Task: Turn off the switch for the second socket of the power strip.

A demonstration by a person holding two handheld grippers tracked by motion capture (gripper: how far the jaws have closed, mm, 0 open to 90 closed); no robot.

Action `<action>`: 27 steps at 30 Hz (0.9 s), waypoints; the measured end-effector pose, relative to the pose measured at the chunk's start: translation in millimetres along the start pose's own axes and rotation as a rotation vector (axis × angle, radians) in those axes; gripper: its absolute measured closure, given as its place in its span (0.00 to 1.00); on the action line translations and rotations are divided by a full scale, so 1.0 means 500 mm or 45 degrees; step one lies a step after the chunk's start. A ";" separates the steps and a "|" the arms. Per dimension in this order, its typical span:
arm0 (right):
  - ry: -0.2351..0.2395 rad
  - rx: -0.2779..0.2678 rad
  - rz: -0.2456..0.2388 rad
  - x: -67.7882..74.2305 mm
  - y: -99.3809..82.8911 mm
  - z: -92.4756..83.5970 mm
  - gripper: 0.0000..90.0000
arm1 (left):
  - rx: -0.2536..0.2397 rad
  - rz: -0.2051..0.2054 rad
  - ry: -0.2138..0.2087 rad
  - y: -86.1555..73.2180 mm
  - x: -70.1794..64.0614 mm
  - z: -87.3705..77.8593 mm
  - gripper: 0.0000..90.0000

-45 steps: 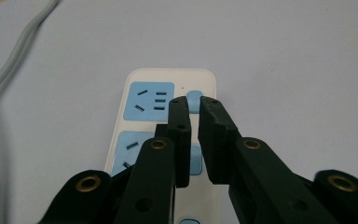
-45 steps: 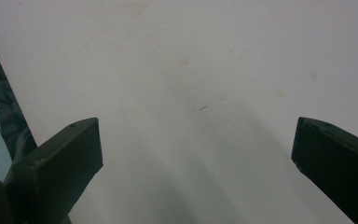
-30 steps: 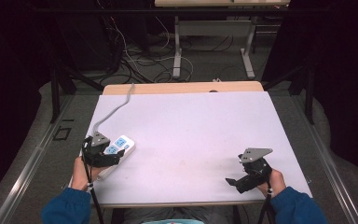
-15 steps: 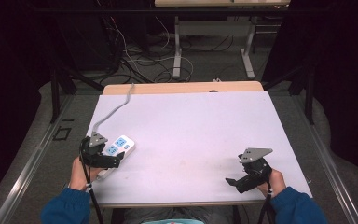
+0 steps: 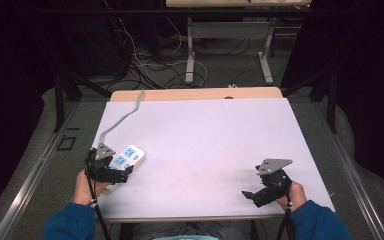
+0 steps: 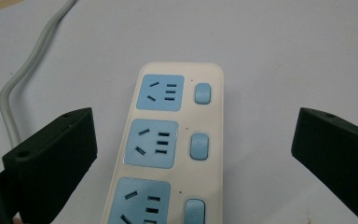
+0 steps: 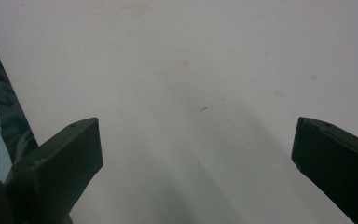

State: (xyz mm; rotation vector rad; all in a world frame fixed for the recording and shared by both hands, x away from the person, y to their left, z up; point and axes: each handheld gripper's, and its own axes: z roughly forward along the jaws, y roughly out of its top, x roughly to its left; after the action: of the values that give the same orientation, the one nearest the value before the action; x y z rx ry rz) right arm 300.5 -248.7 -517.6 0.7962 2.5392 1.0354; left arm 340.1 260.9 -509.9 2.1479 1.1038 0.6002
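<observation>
One power strip (image 6: 172,144), cream with blue faces: three sockets and three blue switches counted in the left gripper view. One grey cord (image 5: 121,118) runs from it toward the far edge of the worktop (image 5: 210,135).

Two hand-held grippers. Left hand-held gripper (image 6: 193,158): jaws spread wide, released, standing either side of the strip without touching it; strip lies flat at the near-left part of the worktop. Right hand-held gripper (image 7: 198,163): jaws likewise spread apart, nothing between them, over bare worktop at the near right, well apart from the strip.
</observation>
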 end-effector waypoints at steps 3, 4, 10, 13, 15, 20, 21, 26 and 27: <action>-0.002 0.004 0.011 0.000 -0.001 -0.001 0.01 | -0.002 0.011 -0.007 -0.003 -0.003 -0.002 0.00; -0.001 0.002 0.016 0.001 0.000 -0.001 0.01 | -0.006 0.000 -0.018 -0.005 -0.005 -0.002 0.00; 0.001 0.003 0.013 0.002 0.000 0.000 0.01 | -0.026 0.020 -0.049 -0.022 -0.013 -0.013 0.00; 0.001 -0.001 0.013 0.002 0.000 0.000 0.01 | -0.043 0.015 -0.056 -0.027 -0.018 -0.020 0.00; -0.001 -0.003 0.003 0.001 0.000 0.000 0.01 | -0.047 0.023 -0.056 -0.029 -0.019 -0.026 0.00; -0.013 -0.007 0.017 0.003 -0.001 -0.001 0.01 | -0.061 0.035 -0.066 -0.037 -0.027 -0.037 0.00; -0.011 -0.006 0.017 0.002 -0.001 -0.001 0.01 | -0.072 0.026 -0.070 -0.039 -0.030 -0.037 0.00; -0.004 -0.001 0.011 0.002 0.000 0.000 0.01 | -0.084 0.050 -0.084 -0.047 -0.039 -0.046 0.00; -0.005 0.000 0.012 0.002 0.000 0.000 0.01 | -0.080 0.055 -0.087 -0.048 -0.041 -0.049 0.00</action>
State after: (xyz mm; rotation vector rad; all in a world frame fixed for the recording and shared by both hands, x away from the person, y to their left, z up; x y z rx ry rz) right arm 299.5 -248.3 -517.5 0.8104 2.5341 1.0361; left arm 300.3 262.6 -512.7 2.1265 0.9918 0.5691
